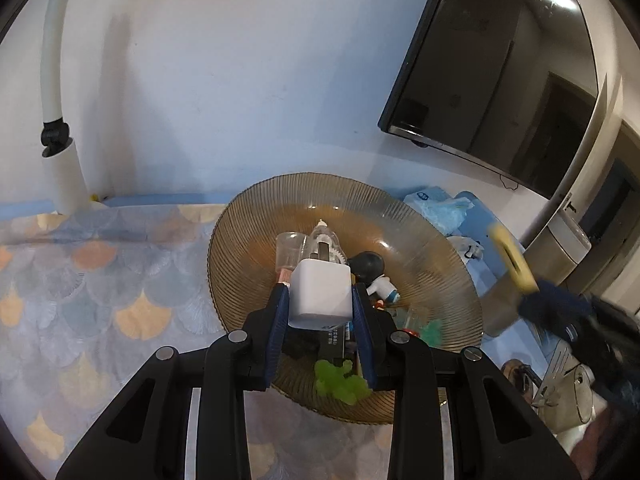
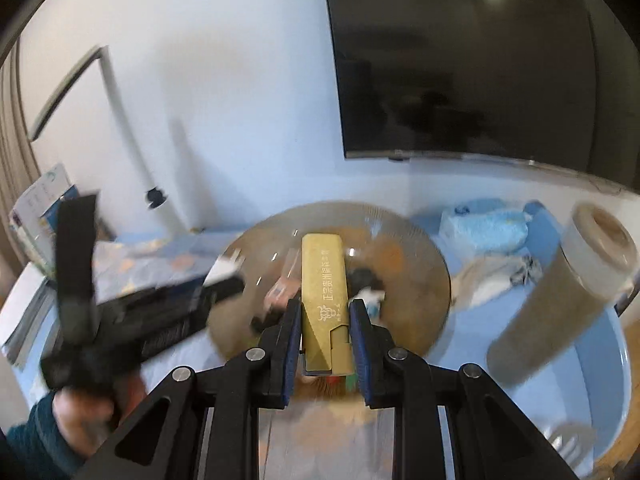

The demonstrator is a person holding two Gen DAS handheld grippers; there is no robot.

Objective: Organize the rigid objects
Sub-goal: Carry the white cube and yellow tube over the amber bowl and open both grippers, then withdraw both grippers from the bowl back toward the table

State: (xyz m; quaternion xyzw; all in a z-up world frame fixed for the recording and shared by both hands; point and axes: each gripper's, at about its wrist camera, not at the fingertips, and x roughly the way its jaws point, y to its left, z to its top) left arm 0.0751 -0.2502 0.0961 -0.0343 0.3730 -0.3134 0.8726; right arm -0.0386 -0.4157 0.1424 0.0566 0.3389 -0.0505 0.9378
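White charger cube (image 1: 320, 294): light, rigid, smooth-sided; left gripper (image 1: 320, 308) jaws clamp flat faces, above ribbed glass dish (image 1: 248, 216). Gold box (image 2: 324, 300): stiff, light; right gripper (image 2: 325, 332) jaws grip near end.

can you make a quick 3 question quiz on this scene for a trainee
1. True or false: the left gripper is shut on a white charger block.
2. What does the right gripper hold? A) a spoon B) a gold box C) a cup
3. Fill in: both grippers are over the ribbed glass ____.

Key: 1 true; 2 B; 3 bowl
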